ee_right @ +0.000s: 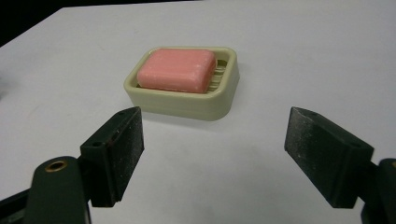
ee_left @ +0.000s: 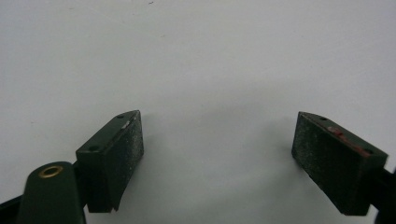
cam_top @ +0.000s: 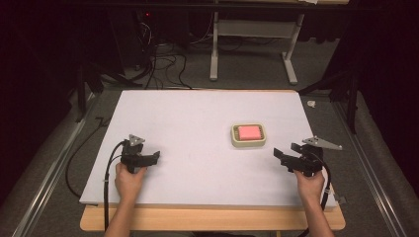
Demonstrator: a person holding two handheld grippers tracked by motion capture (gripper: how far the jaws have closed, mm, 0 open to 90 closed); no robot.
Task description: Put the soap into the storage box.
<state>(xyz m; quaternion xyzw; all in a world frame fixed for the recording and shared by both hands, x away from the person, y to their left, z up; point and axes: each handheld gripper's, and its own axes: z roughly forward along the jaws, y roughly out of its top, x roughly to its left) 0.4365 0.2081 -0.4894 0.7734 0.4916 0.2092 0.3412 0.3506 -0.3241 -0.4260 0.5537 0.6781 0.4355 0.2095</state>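
Note:
A pink bar of soap (cam_top: 249, 132) (ee_right: 177, 69) lies in a cream soap dish (cam_top: 235, 139) (ee_right: 187, 105) right of the table's middle. My right gripper (cam_top: 282, 157) (ee_right: 212, 154) is open near the right front edge, its jaws wide apart, pointing toward the dish a short way off. Over at the left front, my left gripper (cam_top: 154, 157) (ee_left: 217, 149) is also open, with bare white table between its jaws. Both are held by hands coming in from the bottom of the high view.
The white tabletop (cam_top: 197, 118) lies on a wooden board (cam_top: 212, 217). Black cables (cam_top: 106, 187) trail off the left front edge. Beyond the far edge are a white table frame (cam_top: 252, 44) and floor cables (cam_top: 163, 64).

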